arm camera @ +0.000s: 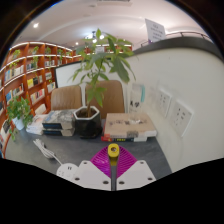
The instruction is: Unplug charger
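Your tool (113, 163) sits nearly closed, its pink pads (107, 160) pinching a small yellow charger (114, 150) at their tips. Above the desk (70, 150), the potted plant (98, 75) stands at eleven o'clock from the charger, a white box (130, 126) at one o'clock.

Green plant (103, 62), black pot (88, 122); magenta pads (107, 160); small yellow object (113, 150), maybe charger; grey table (60, 150); white wall (170, 75).

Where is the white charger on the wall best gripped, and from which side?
Take the charger likely by its blocky body, fingers on two opposite flat sides, coming square to the wall, because it sticks out from there. The gripper is not near it yet.
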`<state>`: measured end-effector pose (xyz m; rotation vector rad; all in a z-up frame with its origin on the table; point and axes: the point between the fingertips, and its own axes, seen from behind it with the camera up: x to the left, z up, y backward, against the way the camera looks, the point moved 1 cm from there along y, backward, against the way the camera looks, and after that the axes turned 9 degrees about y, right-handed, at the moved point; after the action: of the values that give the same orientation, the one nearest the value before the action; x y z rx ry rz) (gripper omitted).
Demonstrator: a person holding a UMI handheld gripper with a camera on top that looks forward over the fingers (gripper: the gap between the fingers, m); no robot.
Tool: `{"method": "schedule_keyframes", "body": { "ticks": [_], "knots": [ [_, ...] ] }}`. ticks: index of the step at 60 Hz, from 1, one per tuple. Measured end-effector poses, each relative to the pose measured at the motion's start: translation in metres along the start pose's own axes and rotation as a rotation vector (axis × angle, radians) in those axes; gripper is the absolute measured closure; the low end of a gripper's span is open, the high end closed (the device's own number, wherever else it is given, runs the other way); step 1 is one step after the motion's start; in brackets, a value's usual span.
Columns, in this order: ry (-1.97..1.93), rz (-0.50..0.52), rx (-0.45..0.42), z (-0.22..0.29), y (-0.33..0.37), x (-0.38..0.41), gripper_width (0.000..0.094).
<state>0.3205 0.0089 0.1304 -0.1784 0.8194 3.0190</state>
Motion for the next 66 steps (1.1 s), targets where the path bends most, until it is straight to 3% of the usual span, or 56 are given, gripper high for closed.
{"method": "schedule_keyframes", "body": {
  "ticks": [4, 12, 19, 25, 27, 33, 36, 49, 60, 66],
  "knots": [
    [-0.006, 0.040, 0.103, -0.051, -0.019, 0.006, 0.0896],
    [-0.037, 0.062, 0.198, -0.107, -0.040, 0.005, 0.0894],
    [-0.108, 0.087, 0.202, -0.115, -0.047, 0.005, 0.0885],
    [-0.130, 0.088, 0.217, -0.116, -0.050, 0.002, 0.0819],
    [-0.126, 0.073, 0.221, -0.116, -0.050, -0.002, 0.0769],
    [-0.098, 0.004, 0.258, -0.121, -0.045, -0.018, 0.0487],
    [-0.096, -0.033, 0.271, -0.119, -0.036, -0.025, 0.0404],
    [-0.119, -0.127, 0.142, -0.050, 0.041, -0.032, 0.0133],
    [-0.089, -0.099, -0.008, 0.017, 0.132, 0.030, 0.0109],
    [-0.051, -0.050, -0.034, 0.028, 0.170, 0.086, 0.0105]
  ]
}}
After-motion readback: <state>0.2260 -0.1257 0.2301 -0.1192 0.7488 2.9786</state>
